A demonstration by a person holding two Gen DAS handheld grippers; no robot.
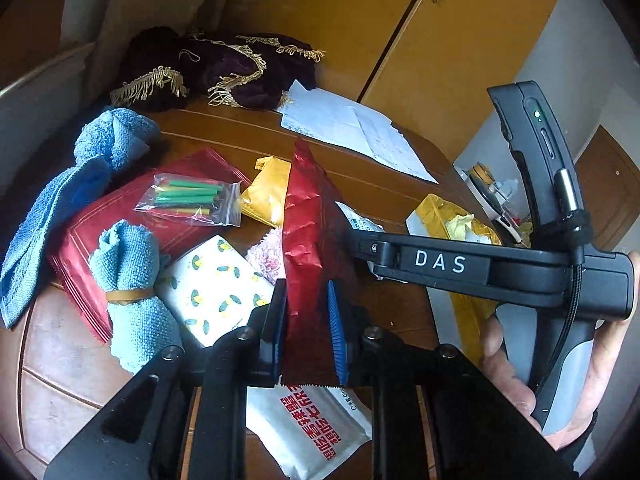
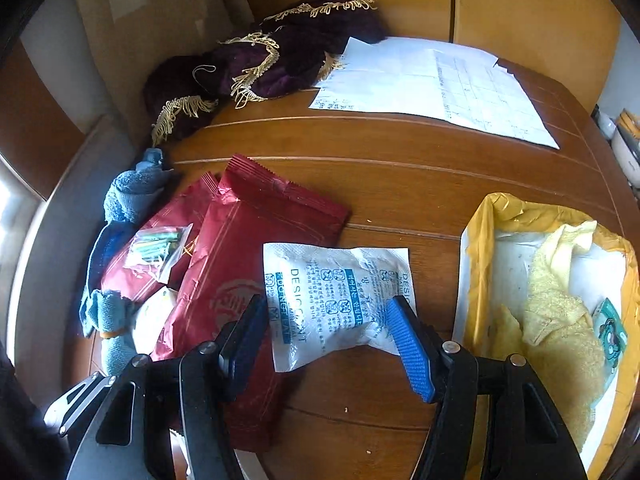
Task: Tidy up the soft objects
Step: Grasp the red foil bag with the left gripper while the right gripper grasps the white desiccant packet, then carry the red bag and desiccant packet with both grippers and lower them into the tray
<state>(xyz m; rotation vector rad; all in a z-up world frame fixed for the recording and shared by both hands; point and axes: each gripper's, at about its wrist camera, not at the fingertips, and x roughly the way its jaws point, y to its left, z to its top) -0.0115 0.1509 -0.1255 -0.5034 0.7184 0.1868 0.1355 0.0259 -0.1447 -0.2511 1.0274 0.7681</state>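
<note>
My left gripper point(image 1: 309, 326) is shut on a red foil packet point(image 1: 308, 232), holding it upright above the table. In the right wrist view the same red packet point(image 2: 248, 256) slants up at the left. My right gripper point(image 2: 326, 344) stands open, its blue pads either side of a white desiccant packet point(image 2: 340, 292) lying flat on the wood; I cannot tell whether they touch it. A yellow-lined box point(image 2: 480, 248) at the right holds a yellow cloth point(image 2: 556, 312) and a small teal packet point(image 2: 610, 332). A hand point(image 1: 508, 364) grips the right tool's handle.
Left of the red packet lie blue towels point(image 1: 112, 140), a banded blue cloth roll point(image 1: 128, 292), a zip bag of green sticks point(image 1: 188, 200), flat red packets point(image 1: 92, 232) and a lemon-print packet point(image 1: 216, 288). A fringed purple cloth point(image 2: 272, 60) and paper sheets point(image 2: 432, 84) lie at the back.
</note>
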